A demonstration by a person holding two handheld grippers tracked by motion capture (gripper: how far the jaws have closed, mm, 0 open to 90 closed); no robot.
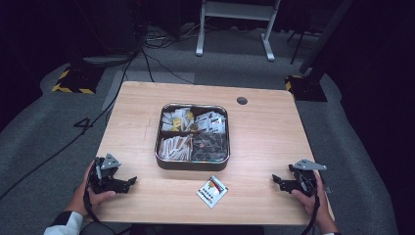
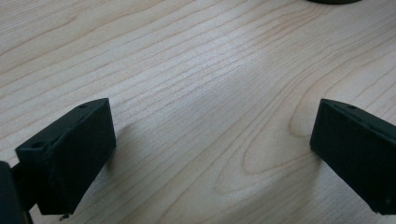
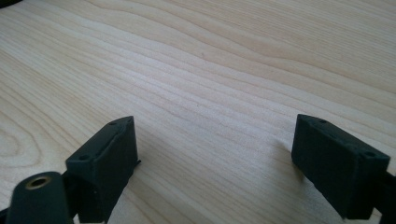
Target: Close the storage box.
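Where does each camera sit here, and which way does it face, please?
High view: above the person's side, looking forward and down on the table, tray and packet; both hands and grippers show.
Left gripper view: rides the left gripper, facing bare tabletop between open jaws.
Right gripper view: rides the right gripper, likewise.
Shared: the wooden tabletop.

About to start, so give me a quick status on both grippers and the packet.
Left gripper and right gripper open, empty, low over the table. Packet flat, in front of the tray. Nothing between.
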